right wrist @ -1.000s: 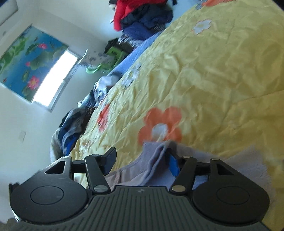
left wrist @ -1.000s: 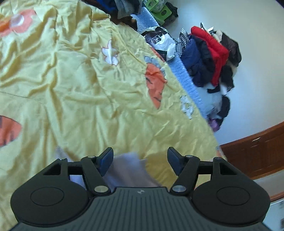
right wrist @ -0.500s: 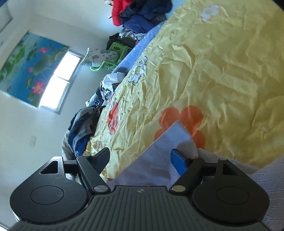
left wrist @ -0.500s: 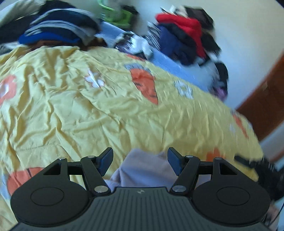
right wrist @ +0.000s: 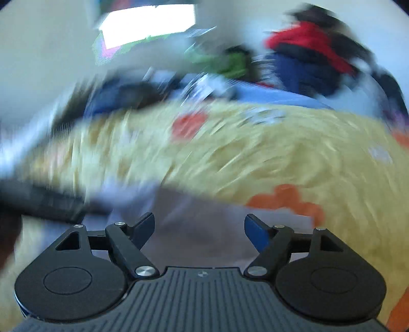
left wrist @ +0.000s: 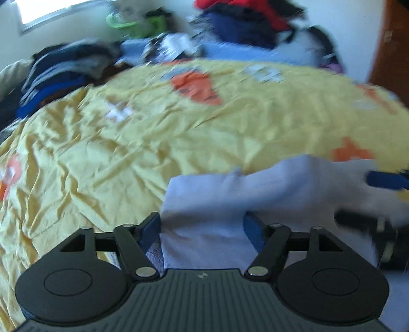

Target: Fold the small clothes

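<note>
- A pale lavender garment [left wrist: 255, 194] lay on a wrinkled yellow bedspread [left wrist: 127, 143] printed with orange and white flowers, filling the lower centre and lower right of the left wrist view.
- The left gripper [left wrist: 202, 228] sat over the cloth with its jaws spreading apart. Fabric lay between the blue pads, but they did not appear to pinch it.
- The right gripper [right wrist: 199, 227] was likewise widening, with lavender cloth [right wrist: 199, 217] beneath the gap and nothing clamped. This view was heavily blurred.
- The right gripper also showed, blurred, at the right edge of the left wrist view, blue pad uppermost.
- Piles of dark, red and blue clothes [left wrist: 245, 23] filled the upper part of the frame.
- The garment looked light, thin and limp. It would likely sag and crease when lifted, so taking it at a hem edge or corner, one in each gripper, seemed best.
</note>
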Demonstrator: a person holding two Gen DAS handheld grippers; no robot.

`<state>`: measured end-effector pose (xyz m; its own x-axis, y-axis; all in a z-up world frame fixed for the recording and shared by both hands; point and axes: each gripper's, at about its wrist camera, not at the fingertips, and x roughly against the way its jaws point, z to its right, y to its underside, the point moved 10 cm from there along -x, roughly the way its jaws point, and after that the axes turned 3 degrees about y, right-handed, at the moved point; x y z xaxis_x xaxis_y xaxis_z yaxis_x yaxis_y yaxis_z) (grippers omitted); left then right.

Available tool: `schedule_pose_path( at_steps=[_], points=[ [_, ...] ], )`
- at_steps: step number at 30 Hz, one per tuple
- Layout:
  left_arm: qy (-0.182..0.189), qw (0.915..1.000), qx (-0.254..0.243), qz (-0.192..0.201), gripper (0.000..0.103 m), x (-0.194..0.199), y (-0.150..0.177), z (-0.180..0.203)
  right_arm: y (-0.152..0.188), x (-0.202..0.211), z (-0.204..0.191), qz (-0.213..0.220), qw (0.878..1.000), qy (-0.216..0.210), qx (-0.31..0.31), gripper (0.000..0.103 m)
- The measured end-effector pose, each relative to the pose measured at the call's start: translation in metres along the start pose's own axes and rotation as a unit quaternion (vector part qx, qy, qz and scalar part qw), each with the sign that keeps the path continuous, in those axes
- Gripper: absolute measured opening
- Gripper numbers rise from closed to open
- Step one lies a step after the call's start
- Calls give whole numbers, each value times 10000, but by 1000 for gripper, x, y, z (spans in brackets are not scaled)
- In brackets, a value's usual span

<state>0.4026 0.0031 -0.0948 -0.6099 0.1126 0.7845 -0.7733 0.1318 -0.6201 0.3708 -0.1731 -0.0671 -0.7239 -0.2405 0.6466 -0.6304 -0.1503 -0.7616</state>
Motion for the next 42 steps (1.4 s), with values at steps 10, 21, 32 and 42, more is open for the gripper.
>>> schedule_pose_path(
  at_steps=[10, 21, 32, 42],
  points=[
    [-564, 9935, 742, 648, 84, 27, -11, -39, -8, -24, 12, 138, 9955, 899, -277, 79],
    [-182, 9951, 776, 578, 84, 57, 50, -22, -13, -55, 1, -136, 9899, 1279, -592, 80],
    [298, 9961, 656, 517, 84, 86, 115, -11, 41, -5, -23, -211, 9955, 927, -65, 87],
    [1129, 9919, 434, 386, 83, 116, 153, -21, 98, 84, 5, 183, 9900, 1137, -816, 89]
  ],
)
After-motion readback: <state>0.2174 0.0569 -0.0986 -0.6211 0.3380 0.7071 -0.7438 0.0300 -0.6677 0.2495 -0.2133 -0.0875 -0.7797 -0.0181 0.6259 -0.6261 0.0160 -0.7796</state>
